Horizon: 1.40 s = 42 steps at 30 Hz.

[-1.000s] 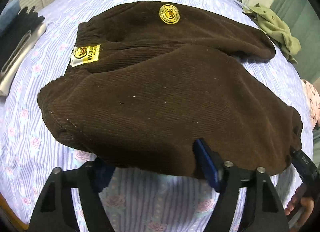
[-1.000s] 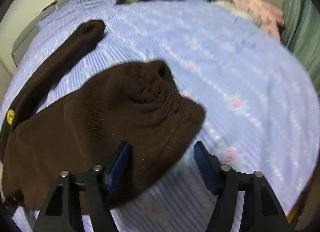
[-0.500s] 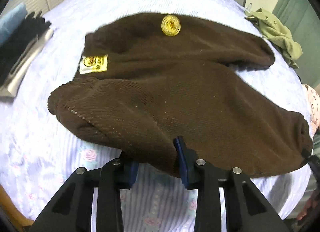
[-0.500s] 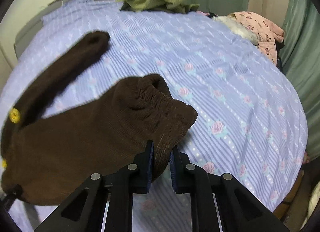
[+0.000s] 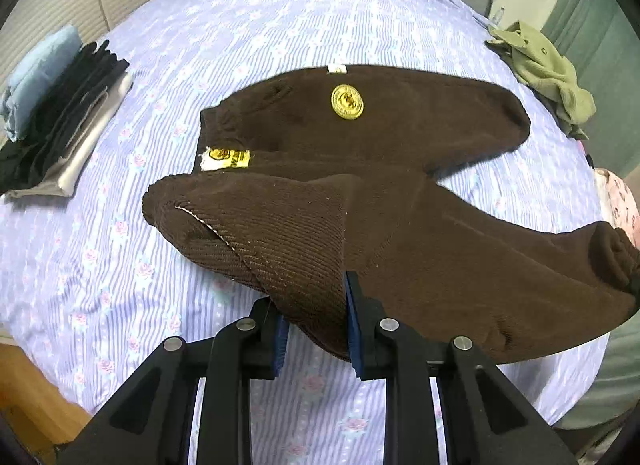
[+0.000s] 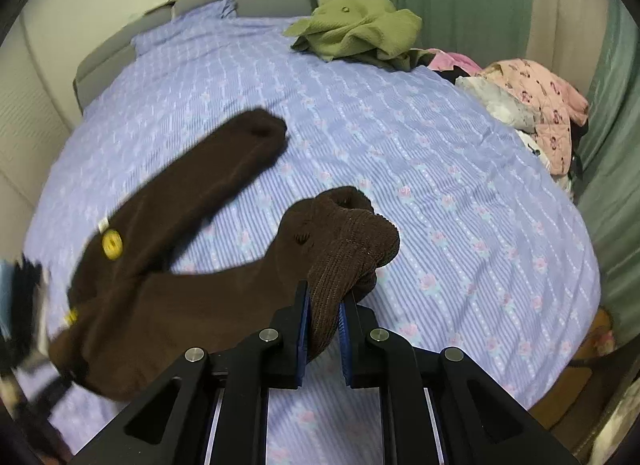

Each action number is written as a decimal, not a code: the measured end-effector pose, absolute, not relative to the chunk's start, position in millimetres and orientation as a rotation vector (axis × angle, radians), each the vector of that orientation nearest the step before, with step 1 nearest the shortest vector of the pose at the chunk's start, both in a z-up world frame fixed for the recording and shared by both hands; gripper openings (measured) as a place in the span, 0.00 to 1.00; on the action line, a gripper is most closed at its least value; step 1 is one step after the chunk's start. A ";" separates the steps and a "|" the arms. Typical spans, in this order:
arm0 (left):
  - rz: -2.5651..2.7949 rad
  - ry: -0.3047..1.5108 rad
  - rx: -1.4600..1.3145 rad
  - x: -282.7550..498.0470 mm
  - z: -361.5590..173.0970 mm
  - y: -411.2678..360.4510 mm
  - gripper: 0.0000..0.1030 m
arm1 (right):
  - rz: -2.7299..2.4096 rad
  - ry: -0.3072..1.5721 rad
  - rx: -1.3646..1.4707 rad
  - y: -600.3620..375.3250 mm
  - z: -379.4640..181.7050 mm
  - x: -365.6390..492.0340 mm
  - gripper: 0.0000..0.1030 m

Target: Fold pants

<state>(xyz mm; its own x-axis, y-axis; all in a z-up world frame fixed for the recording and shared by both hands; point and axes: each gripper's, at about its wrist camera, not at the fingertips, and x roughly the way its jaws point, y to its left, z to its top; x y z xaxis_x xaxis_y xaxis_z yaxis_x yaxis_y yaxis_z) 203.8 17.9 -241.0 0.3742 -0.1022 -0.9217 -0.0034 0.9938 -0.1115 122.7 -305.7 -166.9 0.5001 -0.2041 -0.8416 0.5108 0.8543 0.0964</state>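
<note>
Above striped bedsheet (image 5: 280, 25), brown pants (image 5: 400, 193) between both grippers' pads.

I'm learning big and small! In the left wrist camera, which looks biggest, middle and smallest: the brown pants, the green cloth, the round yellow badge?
1. brown pants, by far the biggest.
2. green cloth, though it lies farther from the camera, so it may look smaller than it is.
3. round yellow badge, the smallest.

The brown pants (image 5: 400, 201) carry a round yellow badge (image 5: 347, 101) and a yellow rectangular label (image 5: 226, 159) with dark print; the lettering on both is too small to read.
</note>
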 end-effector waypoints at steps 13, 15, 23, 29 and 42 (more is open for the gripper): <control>0.075 1.136 -0.263 325.5 -195.3 23.1 0.23 | -0.469 0.781 0.487 -329.8 -125.4 269.5 0.12; 0.097 1.126 -0.272 350.1 -198.1 24.8 0.23 | -0.481 0.788 0.498 -335.7 -133.2 309.4 0.12; 0.182 1.201 -0.305 442.0 -251.6 44.0 0.24 | -0.482 0.886 0.432 -336.1 -190.3 440.5 0.12; 0.158 1.299 -0.220 473.9 -285.7 43.1 0.44 | -0.454 0.947 0.347 -325.6 -223.0 480.3 0.22; -0.328 0.978 0.051 460.2 -182.8 12.3 0.96 | -0.366 0.691 0.202 -312.6 -138.8 407.7 0.80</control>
